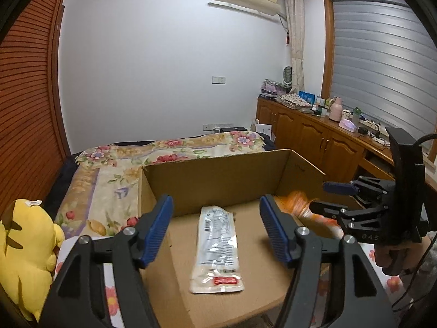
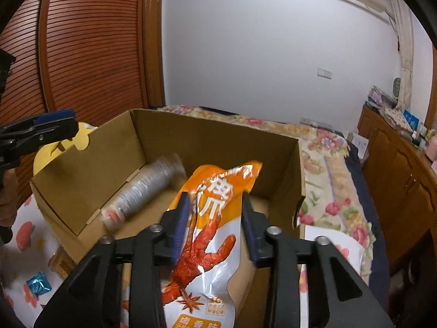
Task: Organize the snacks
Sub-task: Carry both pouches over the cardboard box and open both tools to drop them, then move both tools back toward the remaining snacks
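The right gripper hangs over the near edge of the open brown cardboard box, jaws parted on either side of an orange-and-white foil snack bag printed with a red chicken foot. The bag's lower end runs out of the bottom of the picture, and the pads seem to stand just clear of it, though the bag hides their inner faces. The bag's upper end leans onto the box floor, blurred.

The left gripper has its jaws released and wide apart, holding nothing. Between and beyond them a long clear plastic packet with a red label at its near end lies flat on the box floor. In the right wrist view this packet is smeared and its contents are hard to make out.

Outside the box, a small blue foil-wrapped sweet lies on the flowered sheet, and a yellow plush toy is partly cut off. Beyond stretches a bed with a floral quilt.
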{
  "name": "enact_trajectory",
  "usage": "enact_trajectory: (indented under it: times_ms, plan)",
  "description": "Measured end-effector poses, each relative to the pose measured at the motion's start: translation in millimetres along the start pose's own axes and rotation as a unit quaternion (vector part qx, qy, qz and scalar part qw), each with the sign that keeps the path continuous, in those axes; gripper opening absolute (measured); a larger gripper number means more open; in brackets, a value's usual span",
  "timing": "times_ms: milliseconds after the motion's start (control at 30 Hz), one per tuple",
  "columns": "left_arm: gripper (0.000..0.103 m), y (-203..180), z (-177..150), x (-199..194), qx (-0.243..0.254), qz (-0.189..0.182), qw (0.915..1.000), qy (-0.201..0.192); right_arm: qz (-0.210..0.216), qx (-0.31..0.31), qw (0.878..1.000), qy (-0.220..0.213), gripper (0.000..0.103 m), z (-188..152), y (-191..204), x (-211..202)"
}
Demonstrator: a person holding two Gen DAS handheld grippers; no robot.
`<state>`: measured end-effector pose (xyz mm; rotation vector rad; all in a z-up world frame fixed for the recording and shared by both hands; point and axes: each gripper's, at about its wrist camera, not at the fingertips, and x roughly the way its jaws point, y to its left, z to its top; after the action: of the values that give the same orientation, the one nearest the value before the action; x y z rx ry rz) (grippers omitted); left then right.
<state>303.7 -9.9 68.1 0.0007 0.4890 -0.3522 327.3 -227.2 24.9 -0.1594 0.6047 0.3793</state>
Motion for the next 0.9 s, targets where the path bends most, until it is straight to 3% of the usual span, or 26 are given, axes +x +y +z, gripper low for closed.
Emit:
enact_trajectory:
  times_ms: [67,100,233,433,533,767,900]
  plan:
    - [0.079,1.2,-2.4,-6.8,-0.002,0.002,1.0,-0.004,0.003,-0.003,1.0,-0.002,0.066,0.3,3.0,-3.9]
    - [0.079,0.8,-3.4,-11.1,-0.002,0.003,1.0,-0.006,0.002,-0.006,1.0,-0.002,0.069,0.6,5.1,-5.1]
    - [0.081,0.0,-10.8,-30.1,0.003,0.004,1.0,-0.007,-0.009,-0.013,1.0,-0.008,0.069,2.1,12.4,-16.4]
    - [0.092,-2.2,-27.9,-54.4,0.012,0.016,0.9998,-0.003,-0.004,0.004,1.0,-0.023,0.069,-7.9,22.9,-58.7]
    - [0.103,-0.3,-43.1,-64.5,0.007,0.025,0.9997,0.001,-0.005,0.01,1.0,-0.027,0.069,-17.8,31.5,-76.6]
    - [0.103,-2.2,-79.9,-72.9,0.006,0.024,0.9994,0.024,-0.02,0.029,0.999,-0.021,0.081,-53.2,44.3,-106.1]
    - [0.103,-6.7,-103.6,-74.5,0.013,0.02,0.9987,0.044,-0.024,0.045,0.999,-0.012,0.082,-73.1,46.0,-111.1]
